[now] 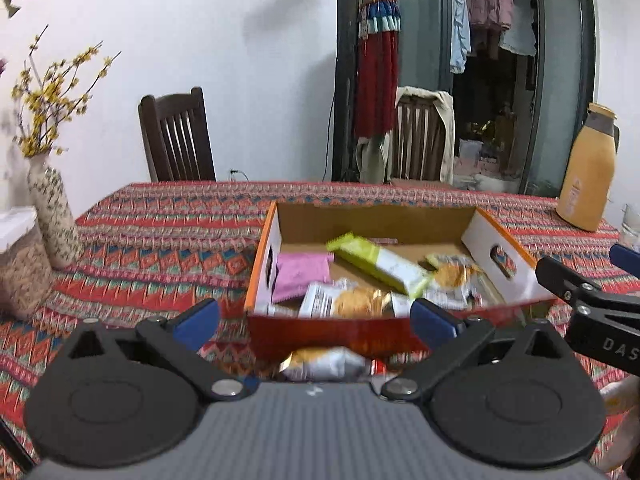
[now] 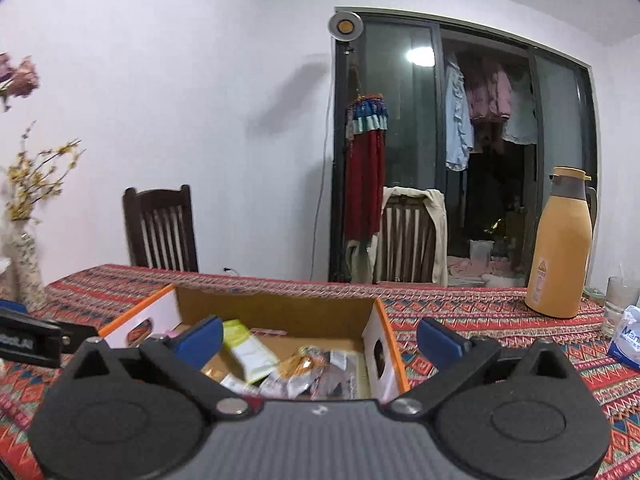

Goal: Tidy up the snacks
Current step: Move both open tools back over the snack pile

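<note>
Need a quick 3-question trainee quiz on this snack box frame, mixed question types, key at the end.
1. True or false: the left gripper holds a snack.
2. Which lies outside the box, on the tablecloth by its near wall?
A. green packet
B. pink packet
C. white-and-orange packet
3. Fill in: right of the box stands an orange ____.

Key:
1. False: both it and the right gripper are open and empty.
2. C
3. Flask
</note>
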A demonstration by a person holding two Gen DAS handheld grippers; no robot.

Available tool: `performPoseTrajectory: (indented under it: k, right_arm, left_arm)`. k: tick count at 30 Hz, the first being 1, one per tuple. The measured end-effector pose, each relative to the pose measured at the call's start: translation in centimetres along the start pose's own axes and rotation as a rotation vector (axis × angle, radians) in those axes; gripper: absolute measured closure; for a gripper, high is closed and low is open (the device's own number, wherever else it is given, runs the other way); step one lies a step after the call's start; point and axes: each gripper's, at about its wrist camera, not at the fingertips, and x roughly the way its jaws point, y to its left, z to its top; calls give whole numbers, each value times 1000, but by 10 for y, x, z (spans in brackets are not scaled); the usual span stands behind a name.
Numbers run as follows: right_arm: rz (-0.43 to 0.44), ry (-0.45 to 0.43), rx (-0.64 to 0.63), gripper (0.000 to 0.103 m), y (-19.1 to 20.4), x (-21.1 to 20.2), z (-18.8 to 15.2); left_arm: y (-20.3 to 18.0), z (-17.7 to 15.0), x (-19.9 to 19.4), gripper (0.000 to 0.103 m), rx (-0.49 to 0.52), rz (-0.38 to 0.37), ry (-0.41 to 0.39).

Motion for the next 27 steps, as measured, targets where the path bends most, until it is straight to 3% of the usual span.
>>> performPoseTrajectory:
  k: [11, 27]
  right_arm:
    - [44, 102, -30, 0, 17, -60, -43]
    - [67, 288, 13, 0, 19, -86, -102]
  left_arm:
    - [18, -58, -24, 0, -17, -3, 117]
    - [25, -106, -53, 0, -21, -17, 202]
